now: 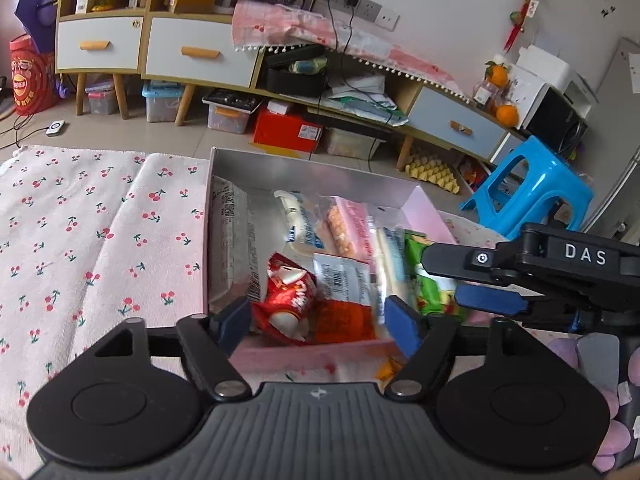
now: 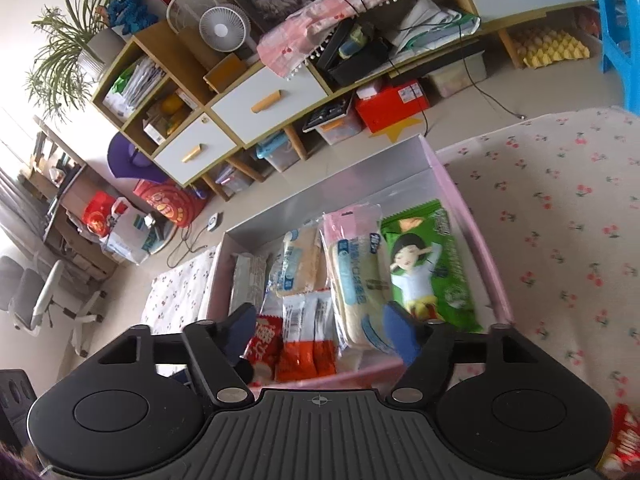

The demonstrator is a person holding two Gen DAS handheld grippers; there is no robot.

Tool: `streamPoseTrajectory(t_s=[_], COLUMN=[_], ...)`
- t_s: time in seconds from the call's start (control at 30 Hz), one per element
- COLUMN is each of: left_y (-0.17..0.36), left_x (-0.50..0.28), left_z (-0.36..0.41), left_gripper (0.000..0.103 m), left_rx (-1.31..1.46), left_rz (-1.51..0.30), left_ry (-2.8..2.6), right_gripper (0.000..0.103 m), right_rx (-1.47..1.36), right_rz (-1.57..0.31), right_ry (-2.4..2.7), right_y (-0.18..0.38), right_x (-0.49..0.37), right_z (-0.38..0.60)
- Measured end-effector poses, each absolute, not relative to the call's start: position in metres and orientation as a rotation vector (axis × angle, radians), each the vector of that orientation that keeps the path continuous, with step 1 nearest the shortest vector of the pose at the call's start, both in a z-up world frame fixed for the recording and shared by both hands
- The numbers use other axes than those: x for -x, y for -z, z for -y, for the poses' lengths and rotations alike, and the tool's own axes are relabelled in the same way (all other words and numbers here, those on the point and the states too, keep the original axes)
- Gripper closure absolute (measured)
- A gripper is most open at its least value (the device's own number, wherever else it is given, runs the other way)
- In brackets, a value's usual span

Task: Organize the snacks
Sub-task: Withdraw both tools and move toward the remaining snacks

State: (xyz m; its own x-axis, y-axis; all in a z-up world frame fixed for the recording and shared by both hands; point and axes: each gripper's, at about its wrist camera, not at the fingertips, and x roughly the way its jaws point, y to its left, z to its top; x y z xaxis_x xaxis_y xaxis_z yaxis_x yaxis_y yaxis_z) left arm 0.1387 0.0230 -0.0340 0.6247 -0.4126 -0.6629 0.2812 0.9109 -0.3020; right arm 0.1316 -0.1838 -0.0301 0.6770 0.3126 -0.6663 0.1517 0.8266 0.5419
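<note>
A pink box (image 1: pixel 312 168) with a silver inside holds several snack packs. In the left wrist view I see a red packet (image 1: pixel 286 300), an orange-and-white packet (image 1: pixel 344 300), a pink packet (image 1: pixel 348 228), a green packet (image 1: pixel 432 284) and a grey box (image 1: pixel 228 236). My left gripper (image 1: pixel 318 326) is open and empty above the box's near edge. My right gripper (image 2: pixel 318 330) is open and empty over the box (image 2: pixel 464 208), above the orange packets (image 2: pixel 306 336) and a pale wafer pack (image 2: pixel 356 276), beside the green packet (image 2: pixel 424 272). It also shows in the left wrist view (image 1: pixel 480 280), above the green packet.
The box sits on a cherry-print cloth (image 1: pixel 92 240). A blue stool (image 1: pixel 532 192) stands to the right. Beyond are a low cabinet with drawers (image 1: pixel 192 52), storage bins and a red box (image 1: pixel 288 128) on the floor. A red snack packet (image 2: pixel 622 436) lies at the right wrist view's lower right edge.
</note>
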Motion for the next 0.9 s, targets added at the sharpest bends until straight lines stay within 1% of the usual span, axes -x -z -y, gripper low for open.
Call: streamPoseTrajectory(t_s=[0.2,0.27,0.47,0.57,0.77,0.83,0.9], left_y=[0.027,0.025,0.023,0.023,0.028,0.033,0.039], left_x=[-0.123,-0.116,-0.1,-0.091,-0.074,-0.066,-0.06], left_z=[-0.014,-0.012,-0.009,-0.007,-0.008,-0.01,-0.009], left_gripper=[0.018,0.012,0.004,0.003,0.002,0.002,0.002], left_rx=[0.125,0.11,0.088,0.075,0.082,0.093,0.091], left_rz=[-0.81,-0.806,-0.828,-0.839,-0.887,-0.877,-0.865], left_ry=[0.387,0.381,0.351,0.338,0.282,0.274,0.252], right_gripper=[0.02,0.017,0.013,0.01,0.009,0.006,0.006], right_rx=[-0.564,-0.541,-0.445,-0.374,-0.221,-0.177,-0.152], right_rz=[-0.865,-0.867,-0.872,-0.867,-0.838,-0.805,-0.791], right_ry=[-0.107,-0.104,-0.101,-0.099,-0.135,-0.133,-0.139], right_y=[0.02,0.017,0.009,0.006,0.003,0.005,0.009], right_x=[-0.112,-0.104,-0.079,-0.067,-0.041,-0.032,-0.026], right_z=[0.195,0.197,0.198,0.195,0.189,0.192,0.197])
